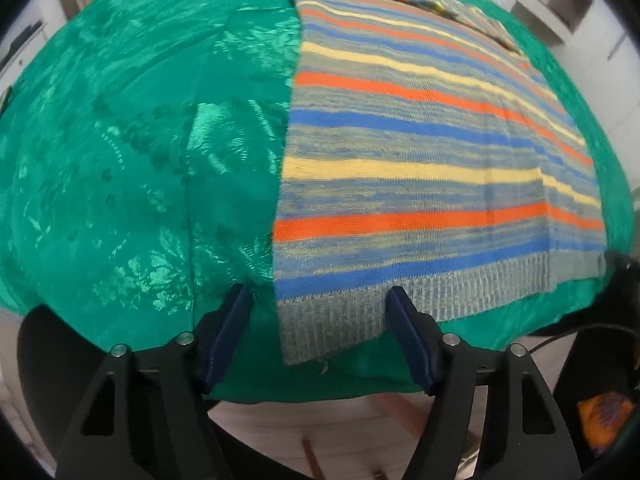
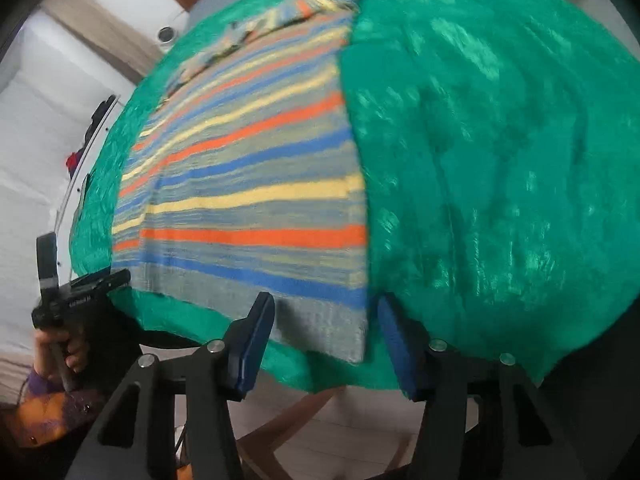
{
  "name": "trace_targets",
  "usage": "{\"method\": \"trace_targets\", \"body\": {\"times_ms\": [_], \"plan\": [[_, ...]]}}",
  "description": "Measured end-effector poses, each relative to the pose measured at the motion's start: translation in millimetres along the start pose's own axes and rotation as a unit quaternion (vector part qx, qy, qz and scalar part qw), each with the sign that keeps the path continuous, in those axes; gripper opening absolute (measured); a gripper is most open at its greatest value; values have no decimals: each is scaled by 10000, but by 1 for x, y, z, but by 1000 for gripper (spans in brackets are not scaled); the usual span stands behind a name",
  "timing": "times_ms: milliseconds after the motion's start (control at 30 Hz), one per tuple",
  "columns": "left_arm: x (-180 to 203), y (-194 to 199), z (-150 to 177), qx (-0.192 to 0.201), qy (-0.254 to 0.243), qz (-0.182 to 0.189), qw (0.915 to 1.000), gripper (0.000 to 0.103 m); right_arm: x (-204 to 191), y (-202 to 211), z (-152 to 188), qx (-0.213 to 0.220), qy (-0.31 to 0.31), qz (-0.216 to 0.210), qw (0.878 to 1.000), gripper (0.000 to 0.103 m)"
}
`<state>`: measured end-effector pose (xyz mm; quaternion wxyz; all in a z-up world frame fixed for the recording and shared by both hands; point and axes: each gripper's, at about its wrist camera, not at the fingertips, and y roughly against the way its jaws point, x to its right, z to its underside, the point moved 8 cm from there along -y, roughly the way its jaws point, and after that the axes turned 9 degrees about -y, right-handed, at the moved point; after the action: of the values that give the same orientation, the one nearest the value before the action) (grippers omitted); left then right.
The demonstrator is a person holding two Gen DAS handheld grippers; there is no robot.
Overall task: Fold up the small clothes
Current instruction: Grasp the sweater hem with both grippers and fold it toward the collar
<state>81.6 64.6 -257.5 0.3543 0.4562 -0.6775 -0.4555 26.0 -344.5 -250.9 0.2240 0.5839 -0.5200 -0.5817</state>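
Blue-padded fingers of the left gripper (image 1: pixel 320 300) are seen spread wide at the near table edge, nothing held between them; the sweater's ribbed hem corner lies in the gap, one finger (image 1: pixel 404 320) resting over the hem, the other beside it on the cloth. A green shiny tablecloth (image 1: pixel 120 140) is seen covering the whole table. A striped knit sweater (image 1: pixel 420 152), banded in orange, blue, yellow and grey, is laid flat on the cloth with its hem toward the near edge and a folded-over part at the far end. The right gripper (image 2: pixel 326 304) is likewise seen wide apart and empty, straddling the opposite hem corner (image 2: pixel 352 320). A hand (image 2: pixel 60 350) is seen at the left of the right wrist view, gripping the other tool's handle.
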Motion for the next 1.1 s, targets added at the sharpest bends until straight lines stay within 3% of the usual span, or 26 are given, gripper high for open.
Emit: {"method": "trace_targets", "body": {"times_ms": [67,167,200,233,267,500,700,800,933,1100], "plan": [[-2,0,2,3,18,10,10000,73,-4,3,-3,118,125,70,9998,55],[0,-3,2,-36,-87,-72,9999,69,-2,-10,-2,-119,3,-66,9999,55],[6,-8,-3,-50,-139,-29,9999,52,-3,-15,1,-241,75,-99,9996,44],[8,-8,-3,-85,-183,80,9998,20,-7,-18,0,-293,180,-89,9994,31],[10,-9,-3,-123,-183,222,9995,4,-8,-18,1,-315,285,-36,9991,9],[3,26,15,77,-87,601,9981,3,-25,10,8,-270,1017,540,9930,6],[-13,43,10,162,310,1061,9937,3,-19,35,-5,-137,634,103,9978,6],[-26,58,-22,448,592,1428,9870,3,-17,50,-40,98,48,-666,9977,6],[-44,73,-81,883,871,1753,9767,3,-20,66,-98,464,-338,-1306,9898,6],[-61,53,-196,1236,1046,1685,9723,4,-36,56,-193,926,-339,-1374,9856,6]]}}
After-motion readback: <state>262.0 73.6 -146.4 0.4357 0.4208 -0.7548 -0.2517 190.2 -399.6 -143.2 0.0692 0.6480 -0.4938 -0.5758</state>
